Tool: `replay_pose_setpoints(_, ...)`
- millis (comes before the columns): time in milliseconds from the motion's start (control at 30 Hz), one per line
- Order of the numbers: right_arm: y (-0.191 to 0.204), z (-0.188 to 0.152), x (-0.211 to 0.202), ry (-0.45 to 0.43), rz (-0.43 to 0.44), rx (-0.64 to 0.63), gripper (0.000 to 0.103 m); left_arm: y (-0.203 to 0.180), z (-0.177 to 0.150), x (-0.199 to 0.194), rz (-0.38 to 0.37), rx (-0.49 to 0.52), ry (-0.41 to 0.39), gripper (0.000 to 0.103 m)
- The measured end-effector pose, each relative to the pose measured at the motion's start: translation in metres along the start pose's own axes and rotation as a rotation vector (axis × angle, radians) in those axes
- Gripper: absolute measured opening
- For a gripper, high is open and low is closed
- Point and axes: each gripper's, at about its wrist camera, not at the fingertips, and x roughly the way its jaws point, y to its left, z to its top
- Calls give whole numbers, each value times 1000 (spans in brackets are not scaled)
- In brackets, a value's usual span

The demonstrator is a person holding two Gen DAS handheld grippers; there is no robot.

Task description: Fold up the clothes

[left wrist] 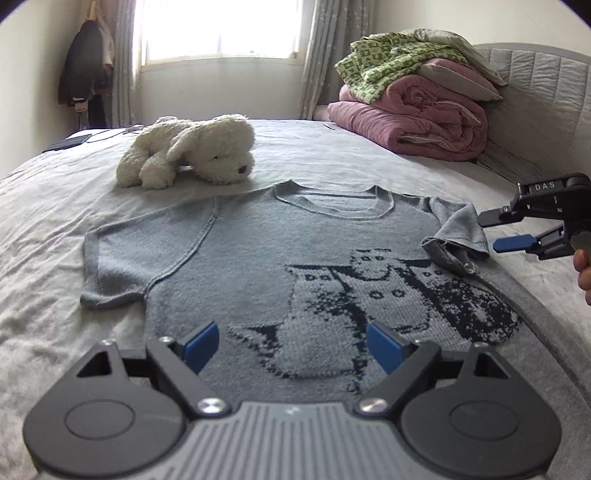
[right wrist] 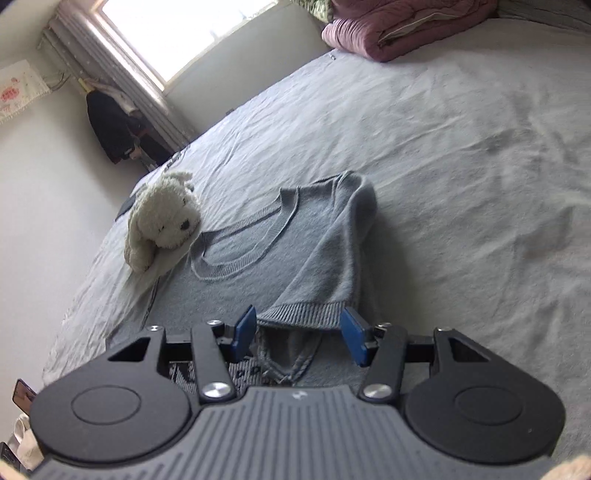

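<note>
The left gripper (left wrist: 288,347) is hovering over the lower front of the sweater (left wrist: 258,266), its blue fingers (left wrist: 201,345) spreading wide apart and holding nothing; whether they are touching the knit cannot be told. The sweater is lying flat, front up, on the bed (left wrist: 55,221), its long axis running from the hem near the left gripper to the collar (left wrist: 332,201), which is pointing toward the plush dog (left wrist: 192,151) and the window (left wrist: 221,29). The left sleeve (left wrist: 110,266) is lying spread out to the side. The cat pattern (left wrist: 369,295) is facing up, right of centre.

Farther right, the right sleeve (left wrist: 456,236) is lying folded inward over the pattern's edge. The right gripper (left wrist: 491,230) is sitting at this sleeve's cuff (right wrist: 303,314). In the right wrist view, its fingers (right wrist: 243,332) are standing apart on either side of the ribbed cuff, one pad just beside each end, not pinching it. A hand (left wrist: 583,269) is showing at the right edge behind that gripper. Folded quilts (left wrist: 413,107) are resting well apart at the bed's far right corner.
</note>
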Motion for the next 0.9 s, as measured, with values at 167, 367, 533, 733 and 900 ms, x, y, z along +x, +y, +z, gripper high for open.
replay_pose_setpoints(167,-44,-8,1,-27,121,170,56,-40,34,24,-46,132,13,88)
replay_pose_setpoints(367,-70,-7,2,-69,174,272,57,-105,57,71,-133,340,-46,81)
replay_pose_setpoints(533,-70,-4,4,-70,185,295,56,-132,61,110,-143,429,-29,62)
replay_pose_setpoints(733,-69,-4,5,-73,174,290,56,-145,62,129,-169,515,-9,50)
replay_pose_setpoints(900,-71,-6,3,-74,170,282,56,-142,66,135,-228,438,-1,6)
